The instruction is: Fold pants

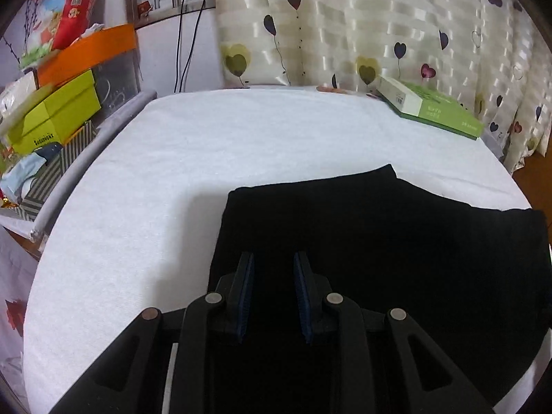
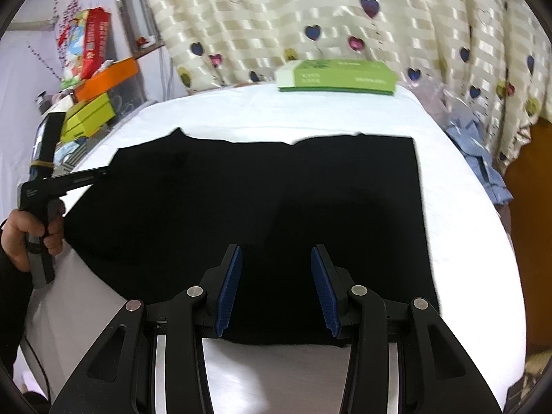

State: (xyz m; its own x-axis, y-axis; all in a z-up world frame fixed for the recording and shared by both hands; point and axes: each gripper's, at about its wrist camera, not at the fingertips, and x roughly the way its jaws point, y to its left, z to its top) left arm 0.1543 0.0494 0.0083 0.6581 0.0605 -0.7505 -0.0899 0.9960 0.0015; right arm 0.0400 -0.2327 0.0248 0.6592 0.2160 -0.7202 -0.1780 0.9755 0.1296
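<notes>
While both claws hover:
Pants [image 2: 241, 200]: flat on white table [image 1: 172, 158].
Left gripper [image 1: 273, 296]: released, over pants.
Right gripper [image 2: 276, 289]: released, over pants.

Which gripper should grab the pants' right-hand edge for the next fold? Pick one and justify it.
Right. The right gripper is open over the near hem of the pants, close to their straight right edge. The left gripper is open too, but over the opposite end.
</notes>
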